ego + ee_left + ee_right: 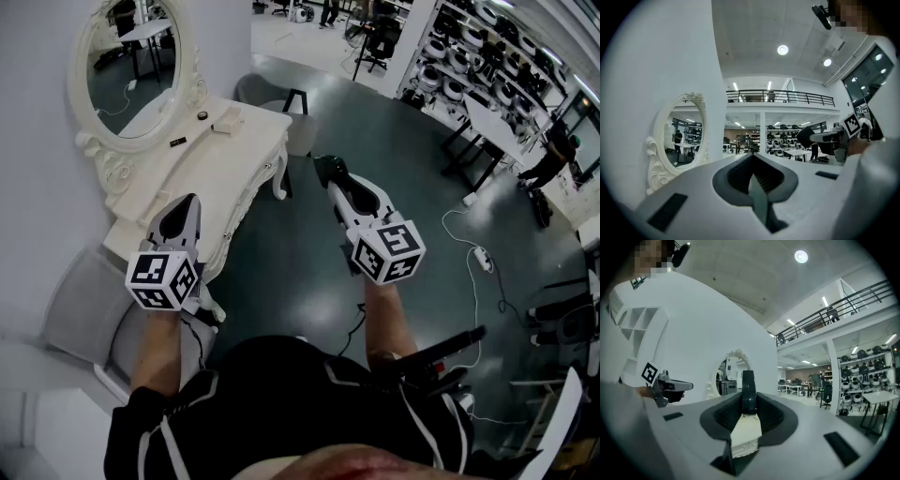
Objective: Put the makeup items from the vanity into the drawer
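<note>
A white vanity (159, 187) with an oval mirror (136, 66) stands against the wall at the left. A small black round item (202, 115), a white box (228, 120) and a small dark flat item (176, 142) lie on its top. My left gripper (187, 200) hovers over the vanity's front edge, shut and empty (751, 176). My right gripper (330, 169) is out over the floor to the vanity's right. It is shut on a dark round compact (748, 385), which stands on edge between the jaws.
A grey seat (84, 319) is at the vanity's near end and another chair (281, 103) at its far end. A cable and power strip (483, 258) lie on the dark floor. Tables, shelving (478, 66) and a person (553, 155) are at the far right.
</note>
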`<act>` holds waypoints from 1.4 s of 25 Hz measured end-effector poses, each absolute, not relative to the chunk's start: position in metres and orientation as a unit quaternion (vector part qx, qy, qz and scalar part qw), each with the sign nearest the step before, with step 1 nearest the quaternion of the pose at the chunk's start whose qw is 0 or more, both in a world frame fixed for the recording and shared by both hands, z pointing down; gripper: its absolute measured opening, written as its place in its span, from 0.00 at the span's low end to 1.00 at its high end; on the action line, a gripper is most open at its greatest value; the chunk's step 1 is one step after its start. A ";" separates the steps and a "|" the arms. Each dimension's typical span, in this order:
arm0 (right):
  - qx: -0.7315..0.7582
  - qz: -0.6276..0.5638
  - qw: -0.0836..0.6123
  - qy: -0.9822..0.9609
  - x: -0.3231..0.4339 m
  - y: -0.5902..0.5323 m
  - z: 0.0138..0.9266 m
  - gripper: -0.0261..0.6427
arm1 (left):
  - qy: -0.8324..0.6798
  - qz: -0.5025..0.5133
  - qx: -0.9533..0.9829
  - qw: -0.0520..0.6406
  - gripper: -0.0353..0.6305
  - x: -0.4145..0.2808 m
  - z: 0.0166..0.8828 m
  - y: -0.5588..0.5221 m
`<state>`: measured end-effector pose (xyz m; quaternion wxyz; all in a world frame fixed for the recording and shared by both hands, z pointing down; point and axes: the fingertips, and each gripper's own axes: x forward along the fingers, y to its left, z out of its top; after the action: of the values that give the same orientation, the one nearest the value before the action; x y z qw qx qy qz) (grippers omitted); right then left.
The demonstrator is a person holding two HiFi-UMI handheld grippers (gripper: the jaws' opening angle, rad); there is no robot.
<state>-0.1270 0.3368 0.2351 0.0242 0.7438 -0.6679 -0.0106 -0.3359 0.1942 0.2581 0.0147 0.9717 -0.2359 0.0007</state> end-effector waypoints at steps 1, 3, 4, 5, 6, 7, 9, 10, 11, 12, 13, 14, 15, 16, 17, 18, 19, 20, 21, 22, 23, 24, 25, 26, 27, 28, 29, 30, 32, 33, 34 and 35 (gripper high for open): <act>0.744 -0.012 0.024 -0.668 -0.124 0.337 0.233 0.18 | -0.236 -0.001 0.972 0.014 0.06 -0.333 0.257 0.195; 0.744 -0.015 0.024 -0.668 -0.120 0.338 0.231 0.18 | -0.238 -0.005 0.971 0.013 0.06 -0.329 0.255 0.196; 0.744 -0.015 0.023 -0.668 -0.118 0.339 0.231 0.18 | -0.238 -0.006 0.971 0.013 0.06 -0.329 0.255 0.196; 0.744 -0.015 0.022 -0.668 -0.118 0.341 0.232 0.18 | -0.239 -0.006 0.971 0.012 0.06 -0.328 0.254 0.197; 0.744 -0.015 0.022 -0.668 -0.117 0.342 0.232 0.18 | -0.240 -0.006 0.971 0.011 0.06 -0.329 0.254 0.199; 0.744 -0.016 0.023 -0.667 -0.116 0.344 0.231 0.18 | -0.241 -0.007 0.970 0.011 0.06 -0.328 0.253 0.200; 0.744 -0.019 0.024 -0.667 -0.114 0.346 0.229 0.18 | -0.243 -0.009 0.970 0.011 0.06 -0.327 0.252 0.201; 0.744 -0.019 0.024 -0.667 -0.114 0.346 0.229 0.18 | -0.243 -0.009 0.970 0.011 0.06 -0.327 0.252 0.201; 0.744 -0.017 0.023 -0.667 -0.114 0.347 0.230 0.18 | -0.243 -0.008 0.970 0.011 0.06 -0.327 0.253 0.202; 0.744 -0.015 0.023 -0.668 -0.114 0.347 0.231 0.18 | -0.243 -0.007 0.970 0.011 0.06 -0.327 0.254 0.202; 0.742 -0.014 0.023 -0.670 -0.115 0.347 0.232 0.18 | -0.243 -0.006 0.970 0.011 0.06 -0.327 0.254 0.203; 0.740 -0.015 0.023 -0.672 -0.116 0.346 0.231 0.18 | -0.243 -0.006 0.970 0.011 0.06 -0.327 0.255 0.203; 0.738 -0.016 0.024 -0.674 -0.117 0.346 0.231 0.18 | -0.244 -0.005 0.970 0.011 0.06 -0.326 0.255 0.202; 0.737 -0.019 0.025 -0.675 -0.118 0.346 0.230 0.18 | -0.245 -0.005 0.969 0.011 0.06 -0.326 0.256 0.202; 0.737 -0.022 0.027 -0.676 -0.118 0.345 0.230 0.18 | -0.246 -0.005 0.969 0.011 0.06 -0.325 0.256 0.201; 0.736 -0.023 0.028 -0.676 -0.117 0.344 0.230 0.18 | -0.246 -0.004 0.969 0.011 0.06 -0.323 0.257 0.201; 0.736 -0.023 0.028 -0.676 -0.116 0.343 0.230 0.18 | -0.247 -0.003 0.969 0.010 0.06 -0.321 0.258 0.201; 0.735 -0.022 0.025 -0.677 -0.114 0.343 0.231 0.18 | -0.247 -0.003 0.969 0.009 0.06 -0.319 0.258 0.201; 0.734 -0.021 0.021 -0.678 -0.112 0.344 0.231 0.18 | -0.248 -0.002 0.969 0.008 0.06 -0.317 0.259 0.202; 0.734 -0.020 0.019 -0.679 -0.109 0.345 0.231 0.18 | -0.249 -0.002 0.969 0.007 0.06 -0.314 0.259 0.203; 0.734 -0.020 0.017 -0.679 -0.106 0.348 0.231 0.18 | -0.250 -0.001 0.968 0.005 0.06 -0.311 0.259 0.205; 0.734 -0.020 0.017 -0.679 -0.102 0.350 0.231 0.18 | -0.250 0.000 0.968 0.003 0.06 -0.307 0.258 0.208; 0.734 -0.020 0.015 -0.678 -0.098 0.353 0.232 0.18 | -0.250 0.000 0.968 0.000 0.06 -0.302 0.258 0.211; 0.735 -0.021 0.014 -0.678 -0.093 0.356 0.232 0.18 | -0.250 0.000 0.968 -0.002 0.06 -0.297 0.258 0.213; 0.735 -0.021 0.013 -0.678 -0.088 0.359 0.233 0.18 | -0.250 0.000 0.968 -0.004 0.06 -0.292 0.258 0.215; 0.735 -0.021 0.012 -0.678 -0.082 0.360 0.234 0.18 | -0.250 0.000 0.968 -0.006 0.06 -0.286 0.258 0.217; 0.735 -0.021 0.011 -0.678 -0.077 0.362 0.235 0.18 | -0.250 -0.001 0.968 -0.006 0.06 -0.280 0.258 0.218; 0.735 -0.021 0.010 -0.678 -0.072 0.364 0.236 0.18 | -0.251 -0.001 0.968 -0.006 0.06 -0.274 0.258 0.219; 0.735 -0.021 0.007 -0.678 -0.060 0.370 0.237 0.18 | -0.251 -0.001 0.968 -0.005 0.06 -0.260 0.259 0.223; 0.734 -0.020 0.007 -0.678 -0.054 0.373 0.238 0.18 | -0.250 -0.002 0.968 -0.005 0.06 -0.253 0.260 0.226; 0.734 -0.020 0.007 -0.679 -0.047 0.377 0.239 0.18 | -0.250 -0.002 0.968 -0.004 0.06 -0.246 0.260 0.229; 0.734 -0.019 0.007 -0.679 -0.041 0.380 0.240 0.18 | -0.251 -0.003 0.968 -0.003 0.06 -0.239 0.261 0.231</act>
<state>-0.0409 0.3800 0.2395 0.0073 0.7342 -0.6786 -0.0194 -0.2389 0.2306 0.2611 -0.0031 0.9680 -0.2508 -0.0032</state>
